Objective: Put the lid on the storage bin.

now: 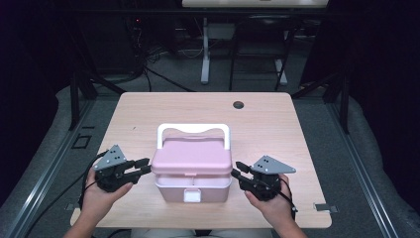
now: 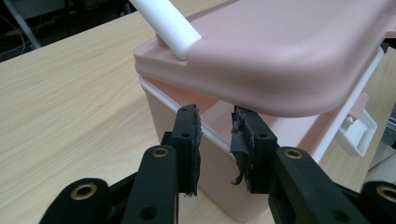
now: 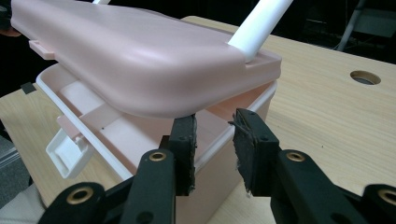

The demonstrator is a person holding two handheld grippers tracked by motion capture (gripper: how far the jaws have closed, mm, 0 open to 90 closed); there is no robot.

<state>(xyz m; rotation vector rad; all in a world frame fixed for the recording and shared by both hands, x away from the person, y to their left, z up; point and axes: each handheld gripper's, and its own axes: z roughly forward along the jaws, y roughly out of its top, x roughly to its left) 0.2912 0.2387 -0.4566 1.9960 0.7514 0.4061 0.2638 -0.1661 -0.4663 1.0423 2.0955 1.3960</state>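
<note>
A pink box (image 1: 173,191) with a white latch (image 1: 192,195) stands near the table's front edge. Its pink lid (image 1: 192,157) is tilted up at the front, with the white handle (image 1: 193,128) lying back behind it. My left gripper (image 1: 145,165) is at the box's left side and my right gripper (image 1: 236,169) at its right side. In the left gripper view the open jaws (image 2: 215,116) have their tips just under the lid (image 2: 280,51) edge, above the box rim. The right gripper (image 3: 214,122) is open in the same way under the lid (image 3: 130,56). The box inside looks empty.
The wooden table (image 1: 148,114) has a round cable hole (image 1: 238,105) at the back right. A grey tape piece (image 1: 322,207) lies at its front right corner. Another desk's white legs (image 1: 205,59) stand on the floor beyond the table.
</note>
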